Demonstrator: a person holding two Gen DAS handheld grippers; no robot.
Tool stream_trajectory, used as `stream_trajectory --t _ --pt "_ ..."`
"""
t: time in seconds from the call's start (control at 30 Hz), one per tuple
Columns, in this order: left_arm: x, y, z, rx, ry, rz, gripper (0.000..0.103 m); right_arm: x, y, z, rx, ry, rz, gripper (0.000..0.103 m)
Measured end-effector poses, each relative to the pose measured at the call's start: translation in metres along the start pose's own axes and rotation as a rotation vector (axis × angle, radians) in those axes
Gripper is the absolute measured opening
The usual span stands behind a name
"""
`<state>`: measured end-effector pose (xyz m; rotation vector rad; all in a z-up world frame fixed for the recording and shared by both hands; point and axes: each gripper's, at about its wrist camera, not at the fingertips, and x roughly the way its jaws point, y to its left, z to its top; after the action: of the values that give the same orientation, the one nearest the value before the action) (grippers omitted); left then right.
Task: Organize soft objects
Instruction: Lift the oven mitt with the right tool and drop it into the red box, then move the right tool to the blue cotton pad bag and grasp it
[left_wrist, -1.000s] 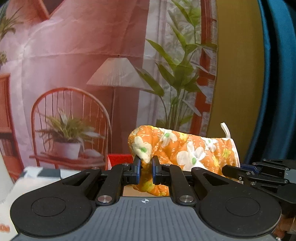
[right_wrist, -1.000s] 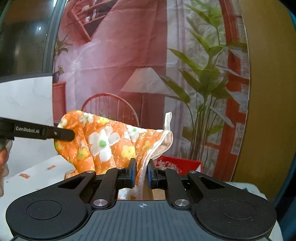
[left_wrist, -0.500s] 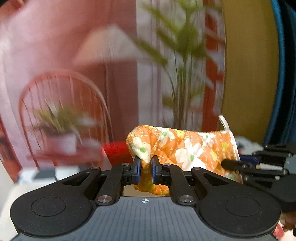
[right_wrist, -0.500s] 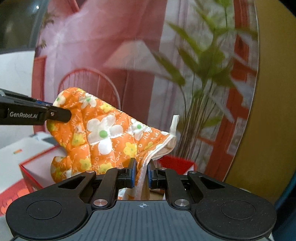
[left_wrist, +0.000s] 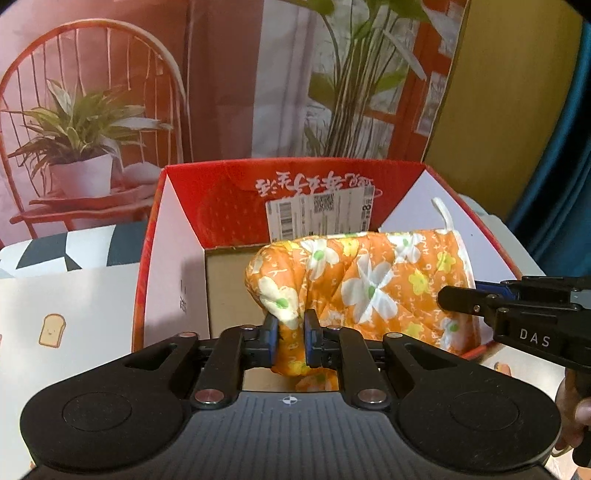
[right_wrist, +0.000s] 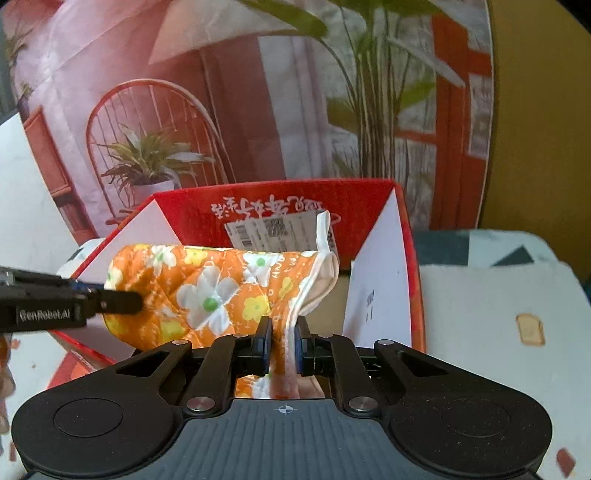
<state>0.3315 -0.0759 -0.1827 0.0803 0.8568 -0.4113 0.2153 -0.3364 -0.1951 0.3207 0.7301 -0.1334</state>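
Observation:
An orange oven mitt (left_wrist: 369, 280) with white and yellow flowers hangs stretched between both grippers, over the open red cardboard box (left_wrist: 229, 199). My left gripper (left_wrist: 290, 332) holds the mitt's rounded finger end. Its jaws are opening, and the fabric still fills the gap between the pads. My right gripper (right_wrist: 282, 339) is shut on the white-trimmed cuff edge of the mitt (right_wrist: 221, 291), near the hanging loop. Each gripper shows in the other's view: the right gripper (left_wrist: 458, 299) at the cuff, the left gripper (right_wrist: 122, 301) at the finger end. The box (right_wrist: 369, 195) has white inner flaps and a brown floor.
The box sits on a white tablecloth (left_wrist: 51, 328) printed with toast figures. Behind it hangs a printed backdrop (left_wrist: 92, 110) of a chair, lamp and plants. A blue curtain (left_wrist: 561, 147) is at the right. A person's hand (left_wrist: 572, 406) holds the right gripper.
Both grippers tipped downward and sank with the mitt, so the red box now fills the view beneath it. The left jaws stand slightly wider.

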Motion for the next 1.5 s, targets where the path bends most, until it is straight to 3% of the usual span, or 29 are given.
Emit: stream_trajectory --t 0.03,0.1,0.17,0.3,0.57,0.7,0.87,0.97,1.07,1.17,1.33,1.43,1.5 --pt "-0.002 -0.003 0.0 0.003 0.002 -0.005 0.033 0.0 0.001 -0.001 0.0 0.004 0.003 0.015" --pt "-0.011 -0.003 -0.002 0.009 -0.021 -0.017 0.063 -0.003 0.001 -0.001 0.002 -0.001 -0.013 0.028" --pt "-0.02 -0.007 -0.003 0.024 -0.052 -0.023 0.067 -0.009 0.002 -0.003 0.007 -0.019 -0.029 0.032" --pt "-0.038 -0.011 -0.009 0.032 -0.08 -0.037 0.067 -0.029 0.005 -0.009 0.037 -0.078 -0.046 0.047" --pt "-0.08 0.006 -0.05 -0.079 -0.135 -0.041 0.067 -0.074 0.024 -0.043 0.093 -0.208 0.001 0.052" --pt "-0.087 0.021 -0.076 -0.154 -0.128 -0.032 0.067 -0.078 0.039 -0.069 0.092 -0.177 0.046 0.058" --pt "-0.073 0.039 -0.104 -0.261 -0.066 -0.03 0.065 -0.064 0.051 -0.101 0.141 -0.068 0.06 0.058" --pt "-0.063 0.045 -0.118 -0.306 -0.029 -0.048 0.062 -0.06 0.058 -0.12 0.144 -0.029 0.069 0.054" --pt "-0.054 0.046 -0.126 -0.324 -0.002 -0.066 0.055 -0.059 0.063 -0.135 0.122 -0.009 0.064 0.036" --pt "-0.045 0.045 -0.128 -0.322 0.018 -0.073 0.054 -0.057 0.063 -0.144 0.09 0.009 0.035 0.026" --pt "-0.037 0.034 -0.136 -0.294 0.038 -0.099 0.051 -0.05 0.056 -0.151 0.095 0.015 0.037 0.024" --pt "-0.032 0.028 -0.137 -0.267 0.044 -0.098 0.04 -0.047 0.055 -0.155 0.089 0.019 0.037 0.024" --pt "-0.032 0.025 -0.139 -0.257 0.044 -0.101 0.028 -0.046 0.054 -0.156 0.091 0.02 0.039 0.023"
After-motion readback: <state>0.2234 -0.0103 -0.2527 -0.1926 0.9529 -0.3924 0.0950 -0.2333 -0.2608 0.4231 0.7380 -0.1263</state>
